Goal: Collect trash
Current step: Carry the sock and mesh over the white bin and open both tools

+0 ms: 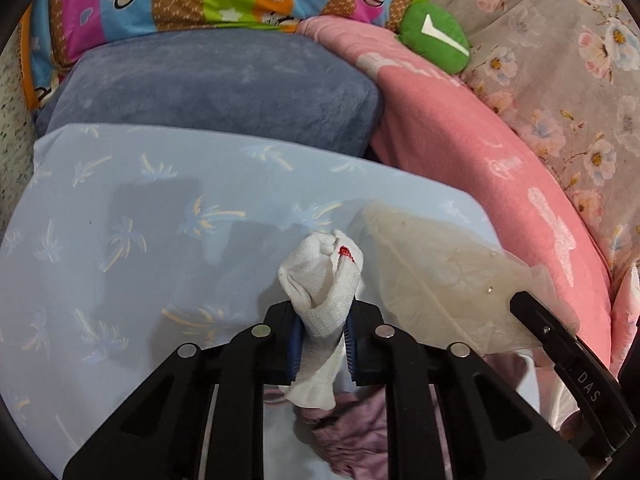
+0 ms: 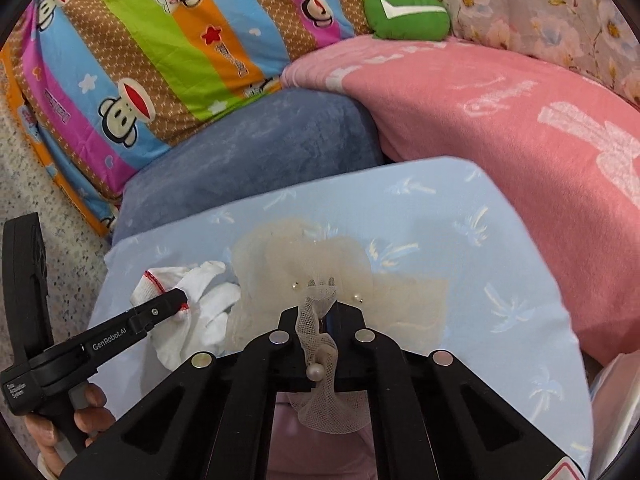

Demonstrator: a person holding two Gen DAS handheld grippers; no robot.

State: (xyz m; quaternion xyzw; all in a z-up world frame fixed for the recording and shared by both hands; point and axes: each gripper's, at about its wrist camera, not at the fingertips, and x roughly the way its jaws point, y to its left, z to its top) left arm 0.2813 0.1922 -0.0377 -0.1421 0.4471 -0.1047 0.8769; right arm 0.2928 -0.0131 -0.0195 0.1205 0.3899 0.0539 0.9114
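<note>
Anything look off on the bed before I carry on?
Nothing is spilled or broken. One oddity: both grippers are clamped on fabric rather than obvious trash. The left gripper pinches a white glove with red trim; the right gripper pinches a cream tulle piece with pearls, both over the blue pillow.

Left tool (image 1: 322,344) is clamped tight on a white knit glove (image 1: 320,280) with red trim, held over the pale blue palm-print pillow (image 1: 160,208), cream tulle piece (image 1: 432,276) just beside it under the right tool (image 1: 560,344).
</note>
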